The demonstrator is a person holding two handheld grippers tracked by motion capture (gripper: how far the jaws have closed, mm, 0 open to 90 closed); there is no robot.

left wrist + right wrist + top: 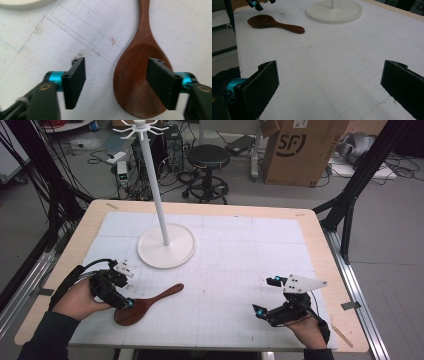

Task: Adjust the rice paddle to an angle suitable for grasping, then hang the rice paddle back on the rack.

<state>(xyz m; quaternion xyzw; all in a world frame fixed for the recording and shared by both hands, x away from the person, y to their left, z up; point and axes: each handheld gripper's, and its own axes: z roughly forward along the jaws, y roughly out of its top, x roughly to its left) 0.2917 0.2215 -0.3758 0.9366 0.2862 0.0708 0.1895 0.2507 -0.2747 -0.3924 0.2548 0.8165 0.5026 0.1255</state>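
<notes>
A dark wooden spoon (145, 304) is seen lying flat on the white mat (225, 270) in the lower left of the high view, handle angled toward the centre. The left gripper (129, 303) is held over its bowl, jaws apart and seemingly clear of the wood. The right gripper (265, 295), lower right, is spread wide with nothing grasped. A white stand (165, 245) is seen upper left.

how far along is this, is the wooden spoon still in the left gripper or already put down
Done: the wooden spoon lies flat on the white mat, near the white stand. In hand: nothing; the left gripper hangs just above the spoon's bowl with its jaws apart and not pressing it. The right gripper is open over bare mat. Left: probably only drawing the left gripper clear, unless the spoon is meant for the stand.
</notes>
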